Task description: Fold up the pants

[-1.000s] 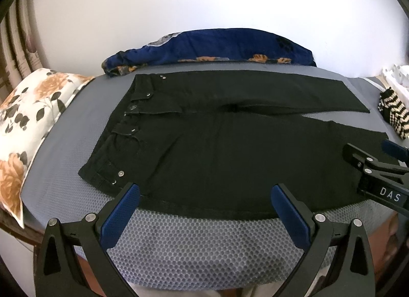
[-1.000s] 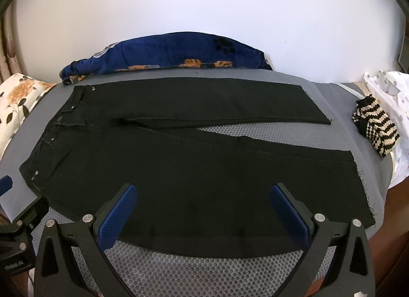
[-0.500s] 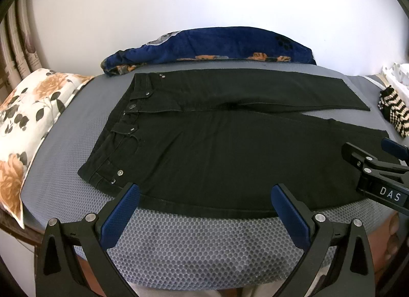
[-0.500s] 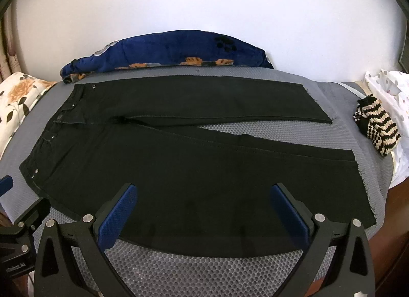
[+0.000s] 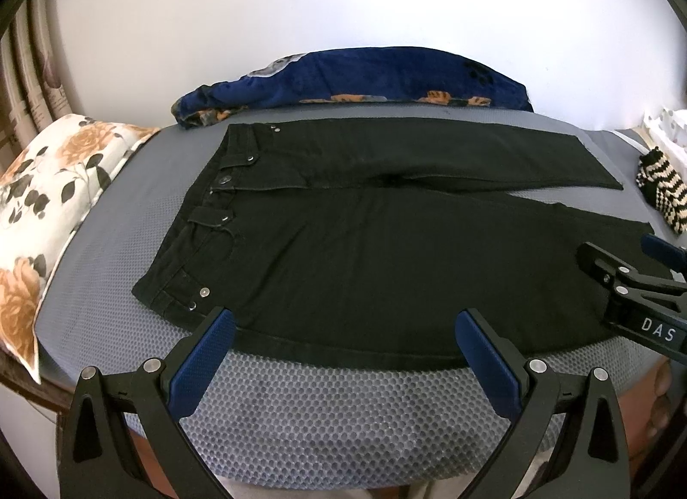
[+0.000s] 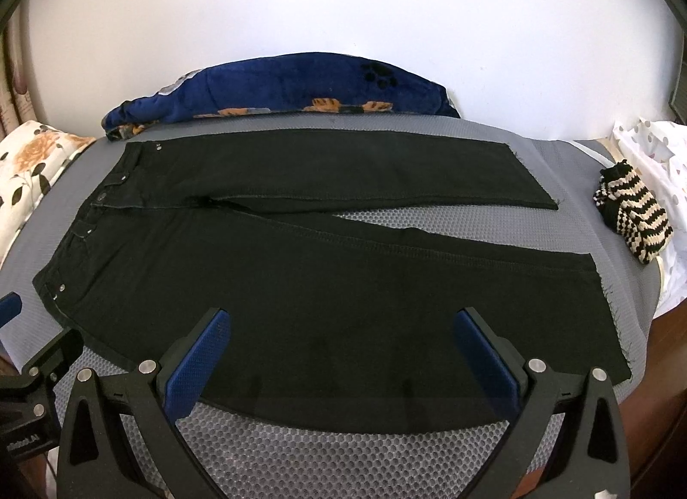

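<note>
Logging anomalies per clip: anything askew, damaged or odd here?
Mostly tidy. The black pants lie flat on the grey mat, legs splayed apart rather than aligned, with frayed hems. A striped knit item sits beside them. Both grippers are open, holding nothing.

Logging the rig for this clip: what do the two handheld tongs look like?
Both are alike: black plastic frames with silver screws and blue textured pads. The left tongs and right tongs share this build. White lettering reading DAS shows on the right one's side in the left wrist view.
</note>
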The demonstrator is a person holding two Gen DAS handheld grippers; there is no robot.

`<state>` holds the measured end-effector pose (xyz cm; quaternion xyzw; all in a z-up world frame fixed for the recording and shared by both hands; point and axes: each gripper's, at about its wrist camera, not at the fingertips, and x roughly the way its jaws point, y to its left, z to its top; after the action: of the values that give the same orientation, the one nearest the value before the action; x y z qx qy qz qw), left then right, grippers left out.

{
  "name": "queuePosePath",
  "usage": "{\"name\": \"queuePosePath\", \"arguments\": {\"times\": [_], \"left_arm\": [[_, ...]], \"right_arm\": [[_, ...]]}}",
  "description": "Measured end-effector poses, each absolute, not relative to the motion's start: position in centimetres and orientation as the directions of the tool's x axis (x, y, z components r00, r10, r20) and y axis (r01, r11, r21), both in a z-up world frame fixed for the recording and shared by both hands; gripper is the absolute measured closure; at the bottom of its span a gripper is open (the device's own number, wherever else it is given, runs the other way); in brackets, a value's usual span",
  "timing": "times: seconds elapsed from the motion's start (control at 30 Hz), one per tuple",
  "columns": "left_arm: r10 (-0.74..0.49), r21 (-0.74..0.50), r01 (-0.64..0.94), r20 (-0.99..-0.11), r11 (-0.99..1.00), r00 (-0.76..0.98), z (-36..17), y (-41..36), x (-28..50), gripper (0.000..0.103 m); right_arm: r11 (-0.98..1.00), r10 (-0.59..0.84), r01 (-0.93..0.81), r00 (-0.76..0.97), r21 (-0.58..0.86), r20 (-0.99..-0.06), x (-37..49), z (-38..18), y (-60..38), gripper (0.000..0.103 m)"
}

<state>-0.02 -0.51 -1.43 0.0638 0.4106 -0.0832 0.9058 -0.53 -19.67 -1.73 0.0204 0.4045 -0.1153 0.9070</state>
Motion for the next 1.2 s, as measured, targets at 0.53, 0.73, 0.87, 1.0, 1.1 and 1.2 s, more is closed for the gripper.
{"name": "queuePosePath", "arguments": {"times": [0.53,0.73,0.87,1.0,1.1,1.2], "left_arm": [[-0.081,0.043,0.170,-0.748,0.985,0.659,-1.5,1.4,2.2,0.001],[-0.062,0.054,0.153,-0.743,0.987,0.666,-1.3,2.7,4.5,0.001],[-0.050,0.064,0.143,-0.732,0.988,0.680,-0.7,3.7,6.6,0.001],[-0.043,0.070,0.133,-0.721,0.989,0.692,0.1,4.7,9.2,0.002],[-0.042,0.060,0.121,-0.716,0.991,0.696,0.6,5.9,11.5,0.004],[-0.027,0.064,0.104,-0.714,0.992,0.699,0.9,7.0,13.9,0.007]], "right_arm": [[0.980,-0.170,0.193,0.665,-0.052,-0.728,-0.3,-1.7,-19.5,0.000],[0.980,-0.179,0.184,0.671,-0.072,-0.719,0.2,-1.6,-19.1,0.000],[0.977,-0.199,0.194,0.666,-0.091,-0.719,1.0,-1.5,-19.2,0.000],[0.977,-0.196,0.198,0.662,-0.083,-0.724,2.3,-1.3,-19.6,0.000],[0.979,-0.186,0.187,0.667,-0.080,-0.721,3.3,-1.1,-19.7,0.000],[0.981,-0.188,0.166,0.669,-0.102,-0.719,4.8,-0.9,-19.4,0.000]]}}
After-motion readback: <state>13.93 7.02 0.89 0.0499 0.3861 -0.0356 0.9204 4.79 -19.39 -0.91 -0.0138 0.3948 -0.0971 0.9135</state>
